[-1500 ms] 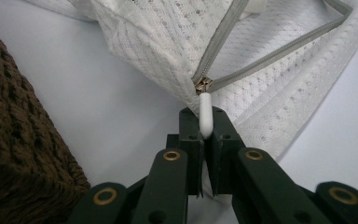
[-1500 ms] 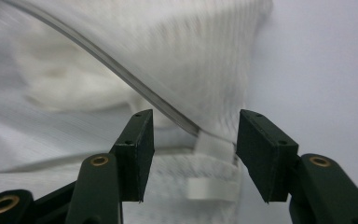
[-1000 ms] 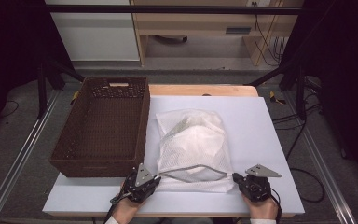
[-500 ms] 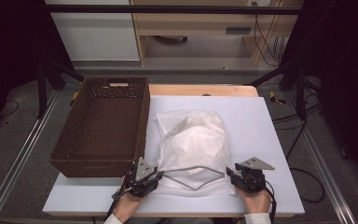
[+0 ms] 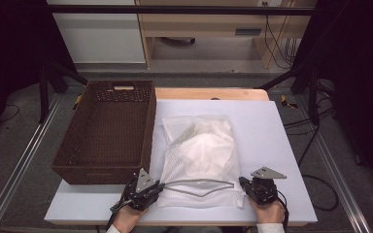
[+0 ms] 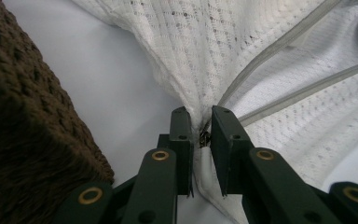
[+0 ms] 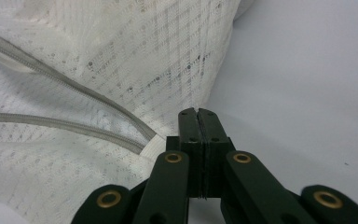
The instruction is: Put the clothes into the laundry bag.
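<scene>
White tabletop [image 5: 281, 145] holds a soft mesh bag [image 5: 199, 155] beside a woven basket [image 5: 104, 136].

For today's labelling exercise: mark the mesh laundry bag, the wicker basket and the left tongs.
mesh laundry bag [image 5: 201, 150], high view, its bulging middle.
wicker basket [image 5: 106, 167], high view, near wall's rim.
left tongs [image 6: 200, 122], left gripper view, between the tips.

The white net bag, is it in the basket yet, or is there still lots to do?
Not yet. The white net bag lies on the table beside the brown basket, with something white already inside it. Its zipper mouth gapes open. The left gripper pinches one corner; the right gripper, shut, sits at the other corner. Probably left to do: closing the zipper and lifting the bag into the basket.
</scene>
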A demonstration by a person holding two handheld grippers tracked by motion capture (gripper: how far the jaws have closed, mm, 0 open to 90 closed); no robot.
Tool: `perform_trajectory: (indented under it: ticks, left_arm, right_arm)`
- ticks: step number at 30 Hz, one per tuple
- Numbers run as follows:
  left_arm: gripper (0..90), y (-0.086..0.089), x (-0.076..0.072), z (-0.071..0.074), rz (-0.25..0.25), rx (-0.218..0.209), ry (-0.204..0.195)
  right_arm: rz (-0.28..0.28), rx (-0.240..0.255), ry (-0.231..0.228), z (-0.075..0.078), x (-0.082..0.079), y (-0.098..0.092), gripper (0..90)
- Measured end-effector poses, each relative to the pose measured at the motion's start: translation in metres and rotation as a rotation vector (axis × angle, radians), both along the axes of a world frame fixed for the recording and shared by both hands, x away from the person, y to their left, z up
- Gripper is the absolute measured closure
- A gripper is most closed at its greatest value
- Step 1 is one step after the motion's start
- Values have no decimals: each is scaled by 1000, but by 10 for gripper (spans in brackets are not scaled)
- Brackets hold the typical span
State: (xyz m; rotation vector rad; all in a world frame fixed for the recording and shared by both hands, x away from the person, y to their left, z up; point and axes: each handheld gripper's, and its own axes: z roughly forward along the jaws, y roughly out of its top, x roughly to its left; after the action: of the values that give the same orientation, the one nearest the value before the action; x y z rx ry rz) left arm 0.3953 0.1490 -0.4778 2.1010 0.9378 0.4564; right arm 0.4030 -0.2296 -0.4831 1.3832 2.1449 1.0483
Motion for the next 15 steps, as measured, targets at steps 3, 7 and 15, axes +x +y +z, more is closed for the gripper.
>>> perform_trajectory:
  ticks: [3,7,15]
  left_arm:
    - [742,-1,-1,3,-18,-29,-28]
    - [527,2,-3,11,-17,-88,-79]
    - [400,-7,-4,14,-7,-76,-100]
  right_arm:
    - [11,20,-18,-1,0,-2,829]
    - [-12,61,-80,3,-1,-5,601]
    - [73,132,-193,23,-14,9,537]
